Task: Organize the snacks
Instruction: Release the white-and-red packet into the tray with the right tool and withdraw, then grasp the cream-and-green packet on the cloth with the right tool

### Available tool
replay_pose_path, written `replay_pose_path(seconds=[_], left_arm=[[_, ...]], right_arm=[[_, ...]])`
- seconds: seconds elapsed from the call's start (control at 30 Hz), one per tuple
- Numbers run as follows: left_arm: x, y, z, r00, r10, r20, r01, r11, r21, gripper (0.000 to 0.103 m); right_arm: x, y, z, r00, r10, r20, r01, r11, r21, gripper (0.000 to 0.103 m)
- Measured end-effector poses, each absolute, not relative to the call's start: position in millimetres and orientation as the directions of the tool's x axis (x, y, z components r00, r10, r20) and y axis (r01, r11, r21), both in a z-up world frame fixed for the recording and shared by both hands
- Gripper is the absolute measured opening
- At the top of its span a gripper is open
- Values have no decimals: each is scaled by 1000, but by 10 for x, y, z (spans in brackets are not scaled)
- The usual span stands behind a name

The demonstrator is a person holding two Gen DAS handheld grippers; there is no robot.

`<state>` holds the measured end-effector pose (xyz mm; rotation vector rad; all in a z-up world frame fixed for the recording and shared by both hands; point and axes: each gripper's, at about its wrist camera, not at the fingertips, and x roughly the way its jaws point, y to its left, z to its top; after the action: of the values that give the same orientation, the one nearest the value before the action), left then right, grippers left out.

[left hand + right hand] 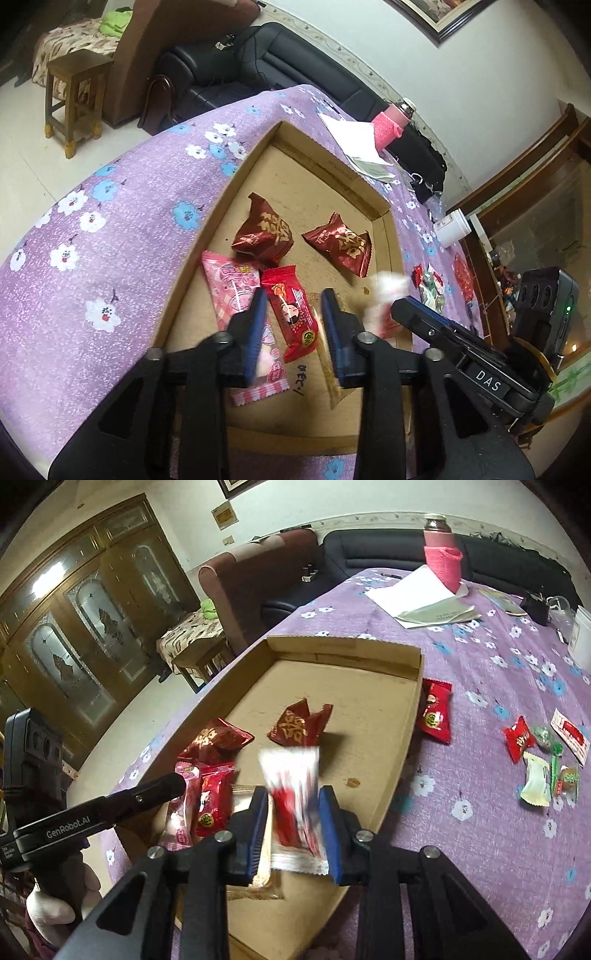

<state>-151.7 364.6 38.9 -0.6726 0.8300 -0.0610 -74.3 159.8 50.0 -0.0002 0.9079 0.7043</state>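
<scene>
A shallow cardboard tray (221,206) (413,686) lies on a purple flowered tablecloth. In it are two dark red packets (264,232) (341,245), a pink packet (236,295), a bright red packet (295,314) and a tan packet (245,801). My left gripper (294,306) is open, hovering over the bright red packet, holding nothing. My right gripper (293,797) has a blurred red-and-white packet (293,797) between its fingers above the tray; it shows blurred in the left wrist view (384,299).
Loose candies (539,757) and a red packet (436,712) lie on the cloth right of the tray. Papers (417,594), a pink-sleeved bottle (441,554), a black pouch (535,603) and a white container (454,227) stand farther back. Sofas and a stool (72,96) lie beyond.
</scene>
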Motion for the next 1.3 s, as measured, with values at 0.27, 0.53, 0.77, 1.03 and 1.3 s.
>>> replay_pose_path(seconds=[0.27, 0.53, 0.77, 1.03, 1.3], left_arm=[[-1553, 3619, 430, 690, -311, -653, -191, 792, -580, 35], [-1568, 3496, 507, 690, -308, -655, -180, 803, -568, 35], [-1521, 3257, 600, 682, -321, -657, -133, 829, -543, 35], [-1406, 2650, 730, 642, -386, -662, 23, 873, -487, 34], [-1240, 2204, 882, 626, -365, -689, 109, 916, -386, 34]], right_arm=[[-666, 1221, 590, 465, 550, -694, -488, 813, 318, 44], [-579, 368, 501, 535, 477, -697, -329, 878, 348, 49], [-532, -313, 373, 576, 406, -710, -186, 910, 369, 49], [-304, -364, 345, 592, 365, -719, -180, 929, 324, 49], [117, 89, 172, 572, 315, -758, -214, 949, 233, 49]])
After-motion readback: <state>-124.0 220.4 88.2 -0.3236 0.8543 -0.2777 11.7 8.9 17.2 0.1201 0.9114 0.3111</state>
